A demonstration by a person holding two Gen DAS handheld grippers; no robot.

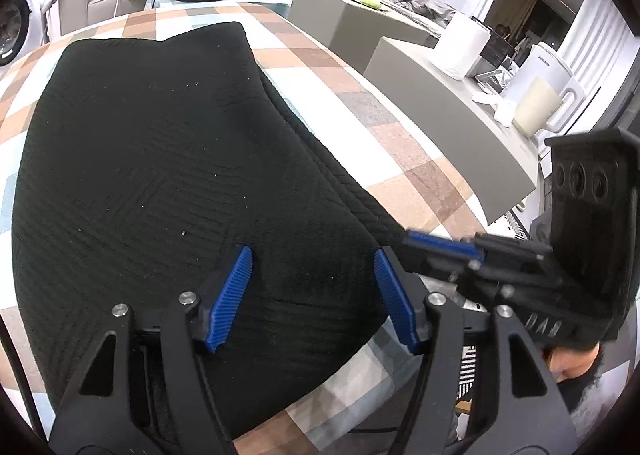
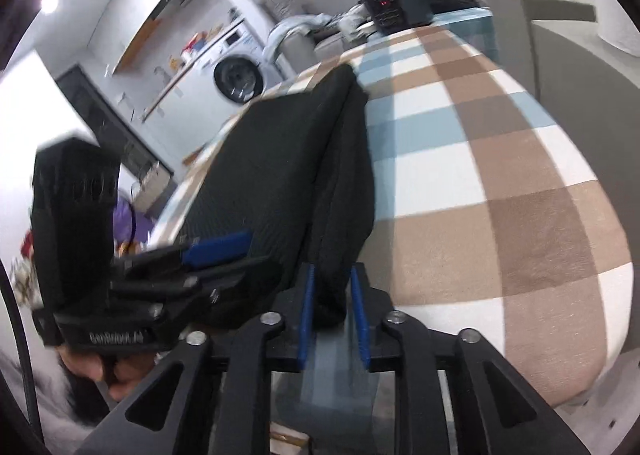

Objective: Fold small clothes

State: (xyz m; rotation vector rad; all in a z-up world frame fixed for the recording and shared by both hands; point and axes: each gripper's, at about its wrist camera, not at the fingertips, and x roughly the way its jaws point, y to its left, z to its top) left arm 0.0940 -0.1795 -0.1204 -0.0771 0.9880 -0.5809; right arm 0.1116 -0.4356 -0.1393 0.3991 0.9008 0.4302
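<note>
Black garment (image 1: 160, 159) lies folded on the checked table (image 1: 400, 135). Left gripper (image 1: 312, 295) hovers over it, jaws apart; right gripper (image 2: 332, 315) loosely straddles its near corner. Best let go cleanly without dragging the fold.

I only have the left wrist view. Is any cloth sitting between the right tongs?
Observer: Yes, a bunched edge of the black garment sits between the right tongs.
Operator: Are they pinching it?
Observer: Seemingly not; a gap shows beside one pad.
Operator: What is behind the left tongs?
Observer: A hand grips their handle from below.
</note>
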